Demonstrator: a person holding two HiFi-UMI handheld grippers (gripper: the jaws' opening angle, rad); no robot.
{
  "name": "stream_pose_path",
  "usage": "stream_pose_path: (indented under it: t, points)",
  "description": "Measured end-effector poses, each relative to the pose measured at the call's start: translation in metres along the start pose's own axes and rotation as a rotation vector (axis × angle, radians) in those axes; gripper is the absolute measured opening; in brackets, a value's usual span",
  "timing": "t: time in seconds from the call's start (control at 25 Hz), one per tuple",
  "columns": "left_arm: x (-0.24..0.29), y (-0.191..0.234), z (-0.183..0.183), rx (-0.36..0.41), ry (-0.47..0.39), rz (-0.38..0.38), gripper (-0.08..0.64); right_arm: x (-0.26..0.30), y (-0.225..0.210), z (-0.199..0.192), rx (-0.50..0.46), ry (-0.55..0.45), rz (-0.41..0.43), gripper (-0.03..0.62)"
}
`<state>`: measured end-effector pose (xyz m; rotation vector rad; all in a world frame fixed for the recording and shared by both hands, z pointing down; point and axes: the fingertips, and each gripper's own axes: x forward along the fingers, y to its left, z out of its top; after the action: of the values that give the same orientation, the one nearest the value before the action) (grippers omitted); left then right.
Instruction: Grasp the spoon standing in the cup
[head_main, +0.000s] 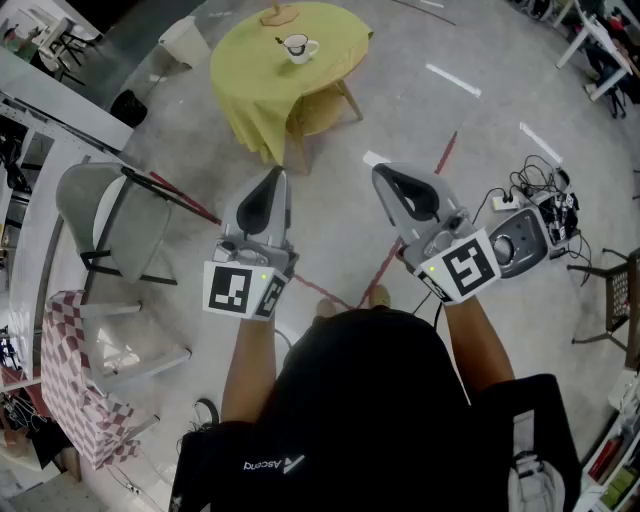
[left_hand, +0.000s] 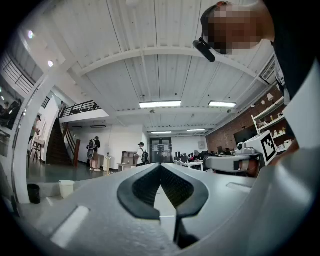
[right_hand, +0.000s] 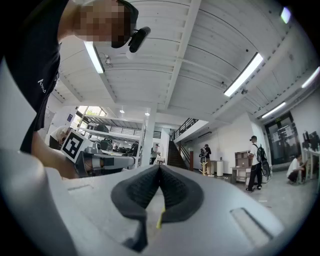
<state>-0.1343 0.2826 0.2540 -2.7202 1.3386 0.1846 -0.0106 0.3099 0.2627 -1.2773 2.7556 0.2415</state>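
— Okay, head view first: where is the spoon (head_main: 283, 42) sitting?
— It is standing in the cup (head_main: 298, 48) on the yellow table (head_main: 250, 80), far ahead across the floor. The left gripper (head_main: 279, 176) and right gripper (head_main: 379, 172) are hovering side by side close to the person, well apart from the table. Judgement: the approach is not yet begun, and both are likely being held up as a ready pose.
— Left gripper view?
— Jaws are pressing together with nothing between them. They are pointing a little upward, so ceiling and hall are filling the frame. No cup is showing.
— Right gripper view?
— Same: the pads are meeting at the tip, clenched on nothing, and aiming slightly up. The table is not appearing here either.
— Why closed?
— Probably a resting carry. Whichever gripper goes will be needing to open and tip down toward the cup before any grasp. Which one that is, I cannot tell.
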Motion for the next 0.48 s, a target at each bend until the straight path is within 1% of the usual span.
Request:
stream_pose_path:
  t: [0.28,0.48]
  points:
    - [0.015,-0.014,-0.002,0.007,0.006,0.015,0.009,-0.011,-0.016,0.002,0.015,-0.019,0.014,0.003]
    - [0.044,-0.030,-0.006,0.013,0.015,0.038,0.009,-0.025,-0.042,-0.002,0.036,-0.028,0.035,0.003]
